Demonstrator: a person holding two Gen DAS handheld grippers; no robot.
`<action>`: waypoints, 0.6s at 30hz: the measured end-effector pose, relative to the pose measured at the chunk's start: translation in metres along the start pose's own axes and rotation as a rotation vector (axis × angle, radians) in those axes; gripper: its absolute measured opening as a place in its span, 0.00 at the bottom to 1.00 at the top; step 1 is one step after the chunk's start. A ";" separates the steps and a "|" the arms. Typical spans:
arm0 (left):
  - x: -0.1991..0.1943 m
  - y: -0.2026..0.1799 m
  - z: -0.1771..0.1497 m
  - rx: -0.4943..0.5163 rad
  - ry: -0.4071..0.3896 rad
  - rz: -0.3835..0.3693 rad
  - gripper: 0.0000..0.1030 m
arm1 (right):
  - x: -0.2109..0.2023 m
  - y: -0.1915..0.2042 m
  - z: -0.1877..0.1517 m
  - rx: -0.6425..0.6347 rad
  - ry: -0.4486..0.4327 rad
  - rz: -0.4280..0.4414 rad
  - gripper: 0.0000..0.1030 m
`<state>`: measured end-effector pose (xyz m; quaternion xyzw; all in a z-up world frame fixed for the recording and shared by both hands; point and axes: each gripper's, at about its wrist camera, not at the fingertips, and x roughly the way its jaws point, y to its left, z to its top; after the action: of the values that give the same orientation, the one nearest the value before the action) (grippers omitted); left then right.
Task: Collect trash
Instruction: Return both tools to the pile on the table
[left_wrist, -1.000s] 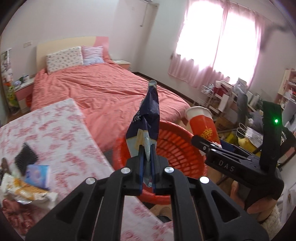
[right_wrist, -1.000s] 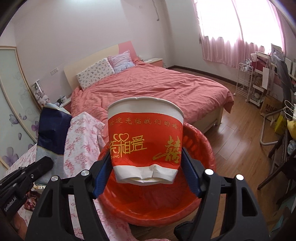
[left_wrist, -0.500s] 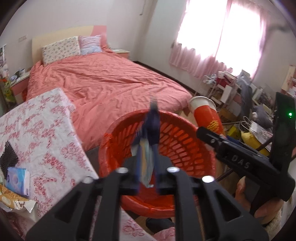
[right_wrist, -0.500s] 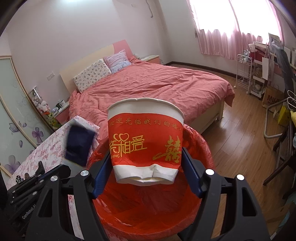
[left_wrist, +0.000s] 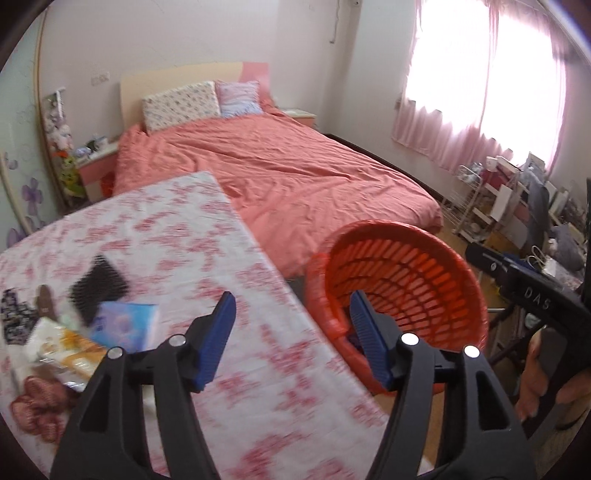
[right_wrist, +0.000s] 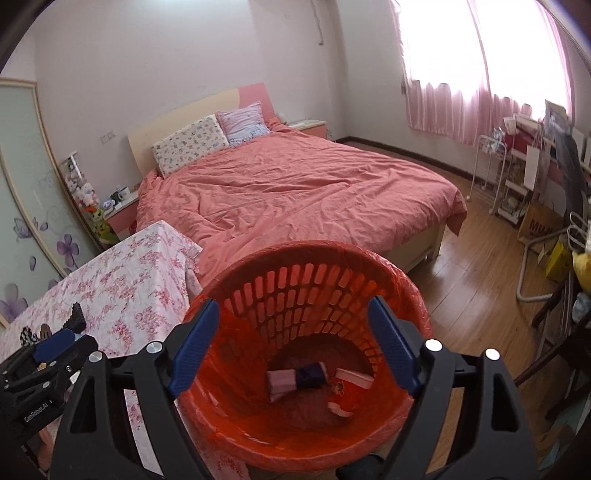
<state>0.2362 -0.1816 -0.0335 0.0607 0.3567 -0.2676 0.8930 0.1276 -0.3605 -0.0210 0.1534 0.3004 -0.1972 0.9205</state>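
An orange basket (right_wrist: 317, 266) lined with a red bag stands beside the table; it also shows in the left wrist view (left_wrist: 436, 258). A dark blue wrapper (right_wrist: 312, 374) and the red and white paper cup (right_wrist: 351, 384) lie at its bottom. My right gripper (right_wrist: 293, 349) is open and empty over the basket. My left gripper (left_wrist: 291, 339) is open and empty over the table's edge. On the table lie a blue packet (left_wrist: 125, 325), a black piece (left_wrist: 98, 288) and a yellow and white wrapper (left_wrist: 59, 343).
The table has a pink floral cloth (left_wrist: 166, 240). A bed with a salmon cover (right_wrist: 295, 184) lies behind the basket. A cluttered rack (right_wrist: 517, 177) and chairs stand at the right on the wooden floor (right_wrist: 480, 288).
Both grippers opened. The dark blue wrapper left my left gripper and the cup left my right gripper; both now lie in the basket. My left gripper swung left toward the table.
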 end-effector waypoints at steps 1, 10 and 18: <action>-0.005 0.004 -0.002 -0.002 -0.007 0.010 0.62 | -0.002 0.006 0.000 -0.014 -0.002 0.002 0.80; -0.064 0.070 -0.025 -0.092 -0.058 0.117 0.63 | -0.012 0.069 -0.014 -0.127 0.023 0.086 0.80; -0.107 0.142 -0.051 -0.200 -0.091 0.244 0.63 | -0.009 0.123 -0.039 -0.205 0.075 0.160 0.75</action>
<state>0.2147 0.0004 -0.0112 0.0024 0.3307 -0.1227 0.9357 0.1573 -0.2351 -0.0250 0.0893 0.3400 -0.0854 0.9323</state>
